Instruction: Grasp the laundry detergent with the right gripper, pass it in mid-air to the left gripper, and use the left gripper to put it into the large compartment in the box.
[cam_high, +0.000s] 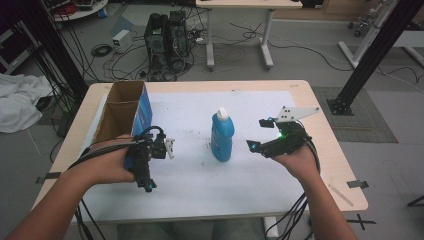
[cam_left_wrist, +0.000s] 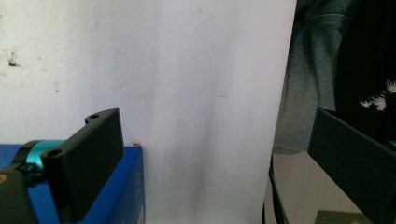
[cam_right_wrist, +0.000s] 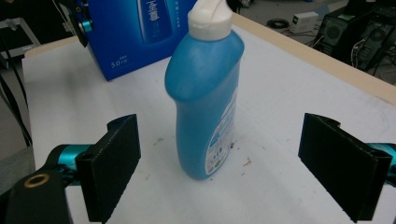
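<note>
Blue bottle (cam_right_wrist: 205, 93) stood upright mid-table beside the open box (cam_high: 122, 110); right gripper (cam_right_wrist: 233, 168) was spread wide facing it, probably lining up a grab. Left gripper (cam_left_wrist: 205, 158) was spread too, empty.

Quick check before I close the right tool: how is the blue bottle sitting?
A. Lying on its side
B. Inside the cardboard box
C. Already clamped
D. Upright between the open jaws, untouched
D: the blue bottle stands upright on the white sheet, with both jaws of the right tool clear of it.
</note>
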